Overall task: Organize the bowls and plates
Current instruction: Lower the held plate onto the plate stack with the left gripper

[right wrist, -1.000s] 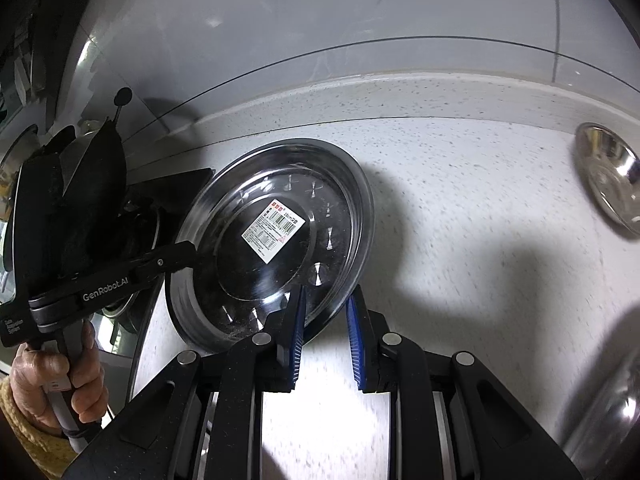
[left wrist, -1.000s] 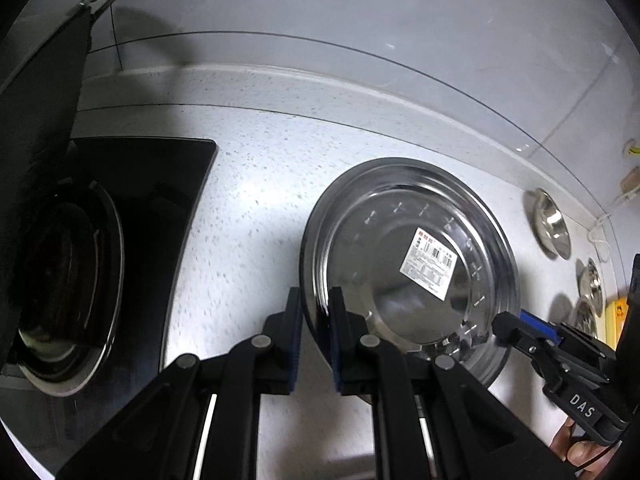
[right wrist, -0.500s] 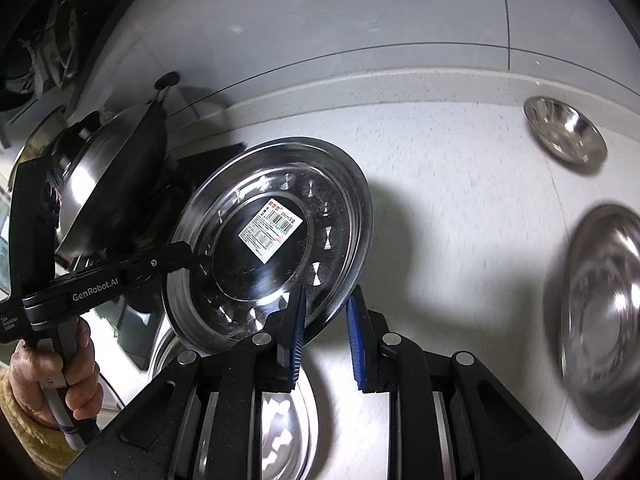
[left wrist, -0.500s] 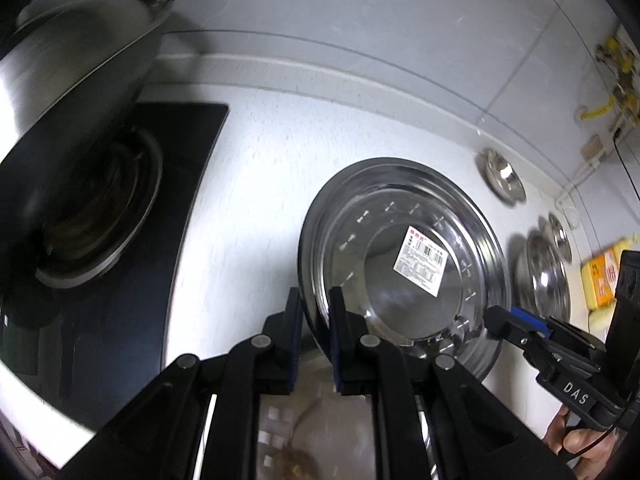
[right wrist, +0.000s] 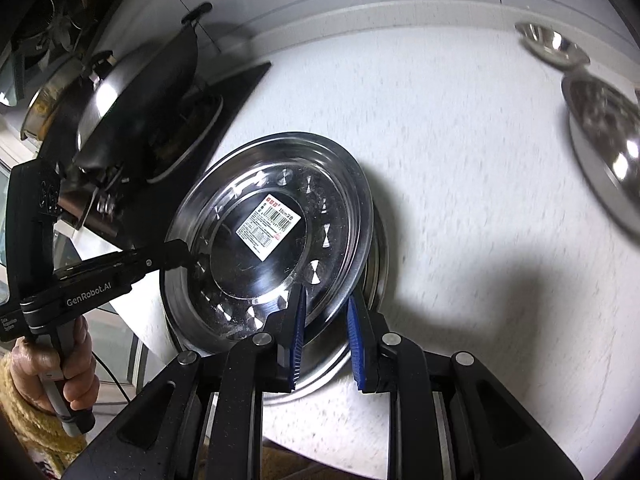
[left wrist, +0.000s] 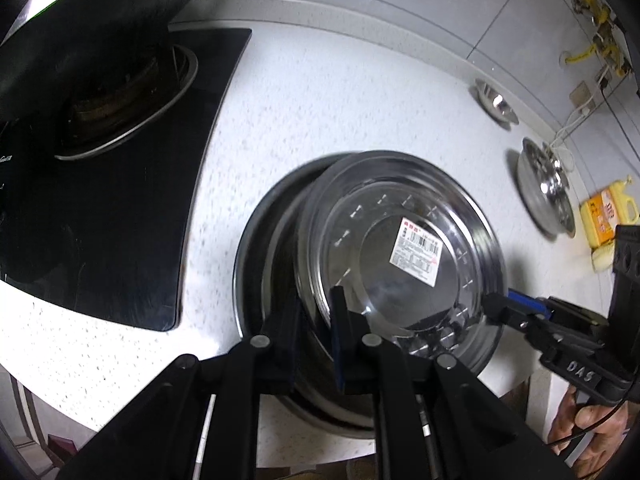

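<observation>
A steel plate with a barcode sticker [left wrist: 400, 240] [right wrist: 272, 240] hangs tilted just above a second steel plate [left wrist: 256, 280] [right wrist: 320, 380] lying on the white counter. My left gripper [left wrist: 316, 304] is shut on the sticker plate's left rim. My right gripper [right wrist: 326, 312] is shut on its opposite rim. Each gripper shows in the other's view, the left one [right wrist: 176, 250] and the right one [left wrist: 496, 304]. The lower plate is mostly hidden under the held one.
A black hob [left wrist: 120, 200] with a wok [right wrist: 132, 92] is on the left. A small steel bowl [left wrist: 496, 102] [right wrist: 552, 46] and a larger steel plate [left wrist: 546, 188] [right wrist: 604, 132] lie at the right. A yellow bottle [left wrist: 604, 216] stands far right. The counter's front edge [left wrist: 160, 392] is close.
Both grippers have carried the sticker plate down and toward the counter's front. It now sits over a second plate that was below the view earlier.
</observation>
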Demonstrator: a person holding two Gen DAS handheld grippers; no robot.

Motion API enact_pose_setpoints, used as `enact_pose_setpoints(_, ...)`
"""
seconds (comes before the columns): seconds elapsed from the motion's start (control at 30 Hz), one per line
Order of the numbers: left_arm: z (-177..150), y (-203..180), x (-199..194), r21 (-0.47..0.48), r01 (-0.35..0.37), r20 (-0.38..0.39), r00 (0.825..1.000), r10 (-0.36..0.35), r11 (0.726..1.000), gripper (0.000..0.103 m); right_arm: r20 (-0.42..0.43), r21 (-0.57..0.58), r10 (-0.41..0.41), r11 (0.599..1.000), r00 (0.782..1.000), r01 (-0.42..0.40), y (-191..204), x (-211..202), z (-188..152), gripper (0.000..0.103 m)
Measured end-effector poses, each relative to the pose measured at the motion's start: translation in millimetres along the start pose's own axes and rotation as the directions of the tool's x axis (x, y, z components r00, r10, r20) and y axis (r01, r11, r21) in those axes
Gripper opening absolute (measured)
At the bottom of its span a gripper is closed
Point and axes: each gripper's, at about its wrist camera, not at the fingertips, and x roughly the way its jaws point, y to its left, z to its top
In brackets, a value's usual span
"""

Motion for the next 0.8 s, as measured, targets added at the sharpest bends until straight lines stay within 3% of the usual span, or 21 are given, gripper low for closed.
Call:
enact_pose_setpoints(0.33,-7,4,4,0.019,0.010,-0.018,1.000,-0.009,1.000,0.014,-0.005,0.005,-0.018,1.000,1.000,0.018,2,-4,-13,0.017)
enact_pose_setpoints(0.63,-5,5,2,0.030,-0.012,-0.004,1.000,0.012,0.999,0.016,0.037,0.015,-0.043,0.999,0.998,0.042,4,-13,-13,0.020)
enact_pose_setpoints(0.8,-6,0,-4,0.082,-0.049,0.022,0.999,0.047,0.995,0.015,0.055,0.017,-0.041,0.999,0.998,0.041,3,-18,-12,0.020)
